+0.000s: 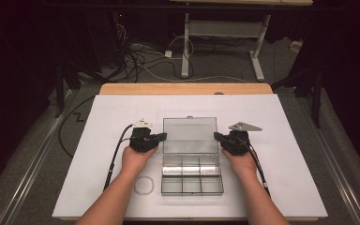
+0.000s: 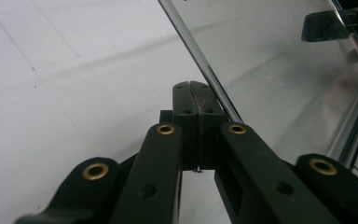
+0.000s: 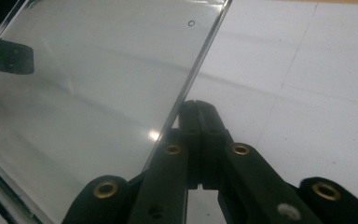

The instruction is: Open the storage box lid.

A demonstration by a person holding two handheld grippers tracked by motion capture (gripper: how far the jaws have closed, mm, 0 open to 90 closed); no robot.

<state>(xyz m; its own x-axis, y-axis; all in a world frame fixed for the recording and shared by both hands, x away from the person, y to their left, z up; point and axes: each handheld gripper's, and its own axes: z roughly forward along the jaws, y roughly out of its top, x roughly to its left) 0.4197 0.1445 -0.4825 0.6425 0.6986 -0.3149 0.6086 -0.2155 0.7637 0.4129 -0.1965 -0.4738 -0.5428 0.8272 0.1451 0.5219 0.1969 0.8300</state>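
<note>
**Box stands open, lid flanked by both grippers**

Clear plastic box [image 1: 192, 178] sits at lower centre of the high view, on the white table cover [image 1: 286, 140]. Its lid [image 1: 190, 135] is swung up and back, so the divided tray is exposed — all compartments look empty, as far as I can tell.

Left gripper [image 1: 161, 136] sits just beside the lid's left edge; right gripper [image 1: 217, 136] just beside its right edge. In each gripper view the two black jaws are pressed flat together with nothing between them; the lid's edge runs close alongside the tips, and I cannot tell whether it touches them.

A small ring of beads [image 1: 144, 185] lies on the cover at lower left of the box, near the left forearm — untouched.

Judgement: opening is done. Left to do, probably: filling the tray or lowering the lid. Neither started.
</note>
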